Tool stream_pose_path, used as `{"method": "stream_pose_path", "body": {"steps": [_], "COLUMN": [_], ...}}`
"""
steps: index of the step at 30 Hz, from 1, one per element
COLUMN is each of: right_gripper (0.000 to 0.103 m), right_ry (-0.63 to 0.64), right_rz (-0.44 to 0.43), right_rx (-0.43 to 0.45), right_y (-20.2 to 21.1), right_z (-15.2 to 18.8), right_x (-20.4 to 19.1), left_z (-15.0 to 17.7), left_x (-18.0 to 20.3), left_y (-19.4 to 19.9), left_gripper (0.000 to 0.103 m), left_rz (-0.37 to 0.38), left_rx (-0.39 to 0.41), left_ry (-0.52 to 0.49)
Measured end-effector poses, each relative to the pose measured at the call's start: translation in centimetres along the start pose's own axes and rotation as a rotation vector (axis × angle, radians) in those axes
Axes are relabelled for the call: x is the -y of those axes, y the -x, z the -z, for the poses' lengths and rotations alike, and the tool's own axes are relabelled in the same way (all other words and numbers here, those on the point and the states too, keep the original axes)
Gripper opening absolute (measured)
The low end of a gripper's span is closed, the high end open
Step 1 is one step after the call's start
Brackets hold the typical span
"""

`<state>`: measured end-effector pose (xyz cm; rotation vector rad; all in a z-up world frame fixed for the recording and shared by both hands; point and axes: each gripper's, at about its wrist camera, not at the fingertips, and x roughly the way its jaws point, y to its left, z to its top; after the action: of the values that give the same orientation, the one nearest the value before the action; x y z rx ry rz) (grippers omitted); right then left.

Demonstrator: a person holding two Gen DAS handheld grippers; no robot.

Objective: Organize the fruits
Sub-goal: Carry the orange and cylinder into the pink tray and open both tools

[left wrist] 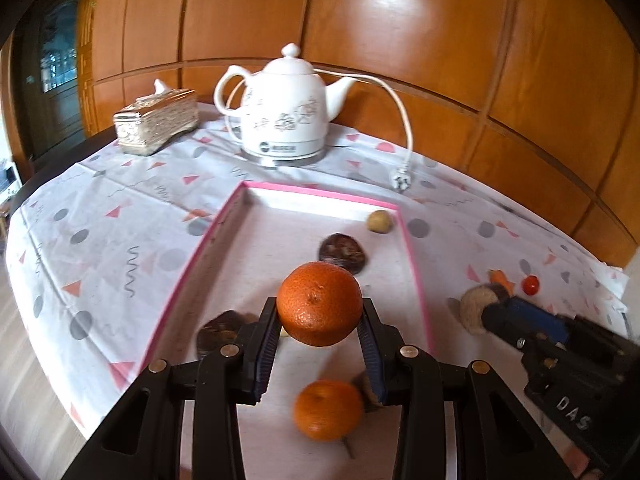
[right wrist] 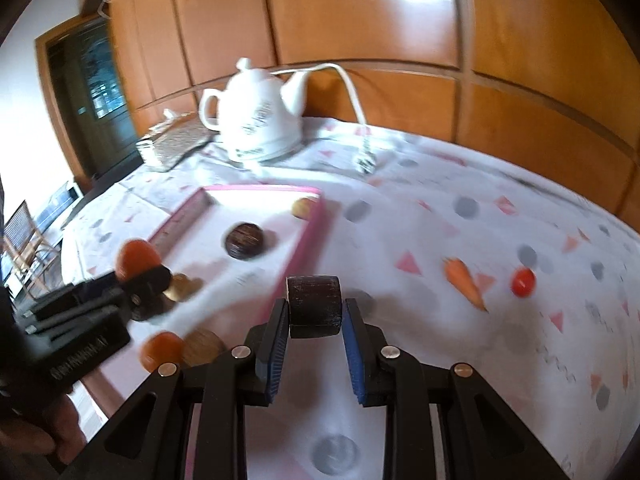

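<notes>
My left gripper (left wrist: 319, 322) is shut on an orange (left wrist: 319, 304) and holds it above the pink-rimmed tray (left wrist: 320, 193). In the tray lie a second orange (left wrist: 328, 410), two dark brown fruits (left wrist: 343, 252) (left wrist: 218, 334) and a small tan fruit (left wrist: 379, 221). My right gripper (right wrist: 315, 316) is shut on a dark brown fruit (right wrist: 315, 306) just right of the tray's rim (right wrist: 308, 236); it also shows in the left wrist view (left wrist: 486, 312). A carrot (right wrist: 464, 280) and a cherry tomato (right wrist: 524, 282) lie on the cloth to the right.
A white electric kettle (left wrist: 286, 108) with its cord and plug (left wrist: 401, 181) stands behind the tray. A silver tissue box (left wrist: 156, 120) sits at the back left. A wood-panelled wall closes the back. The table edge curves at the left.
</notes>
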<state>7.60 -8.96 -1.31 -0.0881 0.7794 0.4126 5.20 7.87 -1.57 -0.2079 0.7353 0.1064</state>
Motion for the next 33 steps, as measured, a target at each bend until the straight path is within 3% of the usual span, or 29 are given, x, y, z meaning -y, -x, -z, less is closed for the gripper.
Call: {"method": "stream_pose_path", "body": {"steps": [8, 14, 16, 18, 26, 33], "right_gripper": [0.027, 0.027, 0.028, 0.036, 0.038, 0.038], "right_ry": [0.015, 0.026, 0.026, 0.014, -0.038, -0.149], "right_rz": [-0.073, -0.081, -0.098, -0.105, -0.09, -0.034], "right_rx": [0.005, 0.01, -0.001, -0.009, -0.011, -0.006], "right_y": [-0.8, -1.4, -1.8, -1.9, -1.4, -0.1], "right_z": [-2.4, -3.2, -3.4, -3.5, -2.4, -0.6], "right_x": [-3.0, -4.4, -4.7, -4.8, -3.7, 0.2], "left_z": [0.3, 0.4, 0.3, 0.2, 0.4, 0.2], "left_x": [-1.4, -2.0, -2.0, -2.0, -1.7, -0.8], "left_y": [-0.2, -0.2, 0.1, 0.4, 0.7, 1.0], "left_gripper": [0.039, 0.04, 0.05, 0.056, 0.056, 0.056], "left_rz": [-0.03, -0.032, -0.032, -0.035, -0.044, -0.023], "left_rx": [-0.009, -0.01, 0.001, 0.015, 0.017, 0.022], "left_ry": [0.03, 0.043, 0.047, 0.047, 0.045, 0.031]}}
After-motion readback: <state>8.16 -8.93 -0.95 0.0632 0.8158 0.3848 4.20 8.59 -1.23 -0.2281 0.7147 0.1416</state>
